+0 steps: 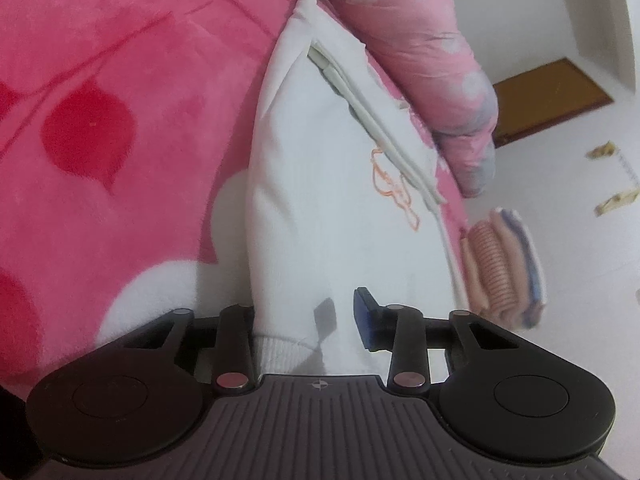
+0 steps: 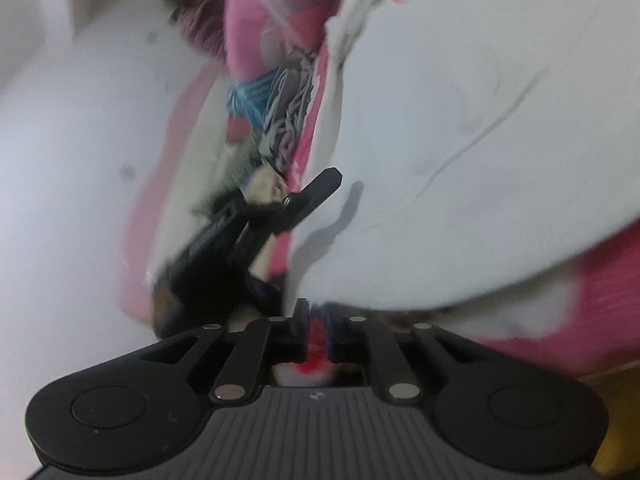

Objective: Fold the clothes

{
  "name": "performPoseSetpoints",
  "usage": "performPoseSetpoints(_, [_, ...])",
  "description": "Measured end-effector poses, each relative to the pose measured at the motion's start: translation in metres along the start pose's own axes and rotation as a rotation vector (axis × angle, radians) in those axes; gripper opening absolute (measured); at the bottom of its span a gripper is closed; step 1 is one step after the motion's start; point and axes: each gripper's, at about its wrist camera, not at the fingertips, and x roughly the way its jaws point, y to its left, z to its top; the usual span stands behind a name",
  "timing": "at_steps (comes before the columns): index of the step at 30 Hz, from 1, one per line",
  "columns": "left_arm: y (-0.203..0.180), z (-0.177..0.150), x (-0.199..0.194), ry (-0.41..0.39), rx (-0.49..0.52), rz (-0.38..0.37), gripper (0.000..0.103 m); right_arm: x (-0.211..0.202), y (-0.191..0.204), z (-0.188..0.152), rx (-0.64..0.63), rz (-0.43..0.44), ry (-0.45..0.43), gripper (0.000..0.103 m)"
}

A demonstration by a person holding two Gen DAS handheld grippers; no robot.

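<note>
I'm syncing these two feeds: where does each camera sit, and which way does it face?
Left wrist: on the left gripper, facing along the white embroidered sweatshirt on the pink fleece blanket; a ribbed cuff lies between its fingers.
Right wrist: on the right gripper, blurred, facing the sweatshirt; the left gripper shows.
Shared: sweatshirt, blanket.

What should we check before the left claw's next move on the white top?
1. White top between the left claw fingers: ok, the ribbed cuff sits there.
2. Left claw pressing the cloth: not ok, the blue pad stands clear.
3. Right claw free: ok, narrow gap, no cloth seen gripped.
4. Top flat on the pink blanket: not ok, ridged along its length.
5. Folded stack clear of the top: cannot tell, their edges meet in view.
</note>
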Motion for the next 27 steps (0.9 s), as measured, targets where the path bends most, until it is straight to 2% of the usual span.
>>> performPoseSetpoints(2, [-0.005,-0.001,0.001,0.006,0.043,0.026,0.033,-0.032,0.008,-0.002,-0.121,-0.064,-0.029,0.016])
performPoseSetpoints(4, [-0.011,-0.002,0.001,0.011,0.087,0.053,0.034,-0.075,0.011,0.004,-0.201,-0.145,-0.114,0.019])
performPoseSetpoints(6, [-0.017,-0.003,0.002,0.012,0.131,0.075,0.039,-0.12,0.012,0.015,-0.258,-0.236,-0.222,0.026])
performPoseSetpoints(7, [-0.02,-0.003,0.004,0.012,0.144,0.081,0.04,-0.142,0.011,0.024,-0.267,-0.287,-0.291,0.032])
performPoseSetpoints(9, [-0.024,-0.003,0.008,0.014,0.163,0.088,0.05,-0.182,0.004,0.042,-0.256,-0.426,-0.411,0.034])
performPoseSetpoints(10, [-0.026,-0.003,0.009,0.015,0.175,0.087,0.051,-0.201,0.0,0.051,-0.249,-0.502,-0.461,0.034])
performPoseSetpoints(12, [-0.03,-0.003,0.011,0.013,0.186,0.096,0.054,-0.225,-0.01,0.066,-0.23,-0.596,-0.512,0.034])
performPoseSetpoints(15, [-0.032,-0.005,0.011,0.002,0.189,0.107,0.054,-0.246,-0.039,0.086,-0.14,-0.59,-0.517,0.034])
performPoseSetpoints(18, [-0.033,-0.007,0.011,-0.007,0.192,0.118,0.053,-0.246,-0.061,0.101,-0.094,-0.583,-0.481,0.033])
performPoseSetpoints(22, [-0.037,-0.009,0.011,-0.013,0.212,0.146,0.05,-0.243,-0.079,0.112,-0.092,-0.535,-0.459,0.033])
performPoseSetpoints(27, [-0.039,-0.012,0.011,-0.018,0.247,0.179,0.042,-0.234,-0.075,0.112,-0.143,-0.51,-0.387,0.031])
